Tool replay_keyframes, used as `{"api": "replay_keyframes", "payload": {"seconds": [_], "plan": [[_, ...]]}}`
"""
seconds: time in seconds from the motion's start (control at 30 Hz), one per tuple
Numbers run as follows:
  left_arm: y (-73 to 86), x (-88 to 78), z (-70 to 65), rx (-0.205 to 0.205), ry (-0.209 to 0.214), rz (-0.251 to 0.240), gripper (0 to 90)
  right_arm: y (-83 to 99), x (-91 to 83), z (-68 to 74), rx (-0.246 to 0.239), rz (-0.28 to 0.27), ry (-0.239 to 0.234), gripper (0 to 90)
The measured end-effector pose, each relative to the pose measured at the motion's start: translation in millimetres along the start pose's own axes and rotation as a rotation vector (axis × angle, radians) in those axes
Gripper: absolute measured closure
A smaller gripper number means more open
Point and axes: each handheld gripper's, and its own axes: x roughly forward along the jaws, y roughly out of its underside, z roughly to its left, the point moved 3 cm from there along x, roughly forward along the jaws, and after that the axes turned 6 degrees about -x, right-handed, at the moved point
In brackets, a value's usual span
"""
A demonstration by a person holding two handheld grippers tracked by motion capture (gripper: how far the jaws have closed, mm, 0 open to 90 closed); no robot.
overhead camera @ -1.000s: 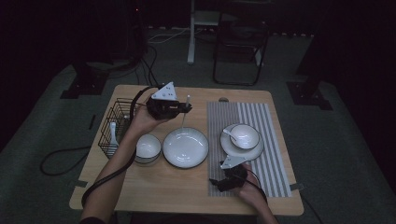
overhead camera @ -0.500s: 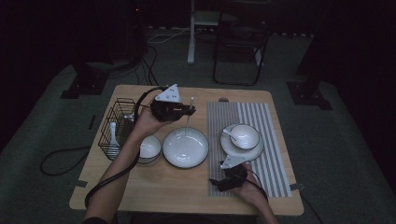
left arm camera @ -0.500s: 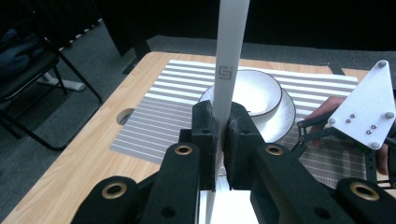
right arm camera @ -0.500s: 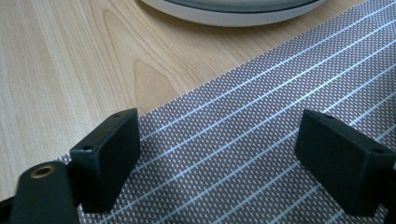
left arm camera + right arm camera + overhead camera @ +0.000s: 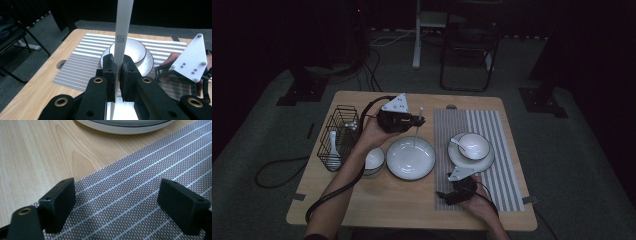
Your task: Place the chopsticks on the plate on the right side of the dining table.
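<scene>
1. Currently the left tongs [image 5: 118, 75] are clamped on a long white plastic utensil handle [image 5: 123, 37], held upright above the large white round plate [image 5: 410, 157] on the wooden counter [image 5: 402, 205].
2. Right tongs [image 5: 117, 205] stand wide apart, holding nothing, low over the grey striped woven placemat [image 5: 140, 195].
3. White bowl on a saucer [image 5: 471, 147] sits on the placemat.

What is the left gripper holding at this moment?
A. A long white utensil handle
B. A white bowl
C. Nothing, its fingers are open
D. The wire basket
A: in the left gripper view, the left gripper has its fingers pressed shut on a long white utensil handle that stands upright between them.
</scene>
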Motion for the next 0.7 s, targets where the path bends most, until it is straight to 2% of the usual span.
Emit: {"api": "replay_keyframes", "payload": {"seconds": [0.1,0.3,0.43,0.53,0.7], "plan": [[-0.2,2.6,-1.7,0.001,0.009,-0.005,84.6,-0.1,-0.2,0.3,0.001,0.001,0.003,17.0],[-1.5,6.7,-4.8,0.0,0.022,-0.015,84.7,-0.5,-2.7,0.7,0.01,-0.002,0.014,25.9],[-2.6,9.6,-7.6,-0.001,0.033,-0.02,84.6,-4.1,-9.9,0.2,0.027,-0.03,0.026,33.6],[-2.9,10.8,-9.3,-0.002,0.035,-0.022,84.7,-6.6,-14.4,-0.8,0.017,-0.041,0.03,38.2],[-4.3,13.3,-12.3,-0.005,0.052,-0.035,84.6,-11.3,-21.9,-2.6,0.019,-0.066,0.058,41.0]]}}
